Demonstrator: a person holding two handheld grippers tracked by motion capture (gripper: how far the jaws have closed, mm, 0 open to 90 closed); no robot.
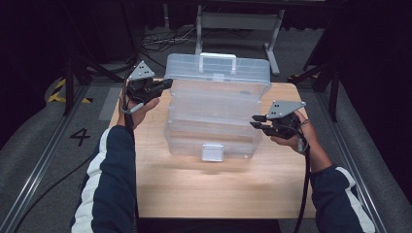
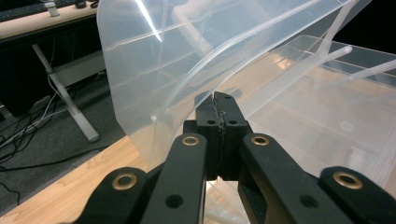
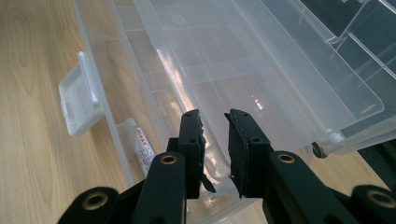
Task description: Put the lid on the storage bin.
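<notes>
A clear plastic toolbox (image 1: 214, 128) stands on the wooden table (image 1: 209, 189) with its lid (image 1: 218, 75) swung up and back. The lift-out tray (image 3: 261, 70) is raised over the base. My left gripper (image 1: 169, 83) is at the lid's left edge. In the left gripper view its jaws (image 2: 215, 98) are pressed together on the lid's (image 2: 154, 70) curved rim. My right gripper (image 1: 255, 121) is at the box's right end. Its jaws (image 3: 215, 116) stand apart above the base's rim, pressing on nothing. A white latch (image 3: 79, 93) hangs on the front wall.
A small white tube with red print (image 3: 144, 149) lies in the base's corner. Behind the table are a metal desk frame (image 1: 238, 22) and floor cables (image 1: 165, 41). Rails run along both sides, and a "4" (image 1: 80, 137) is marked on the floor at left.
</notes>
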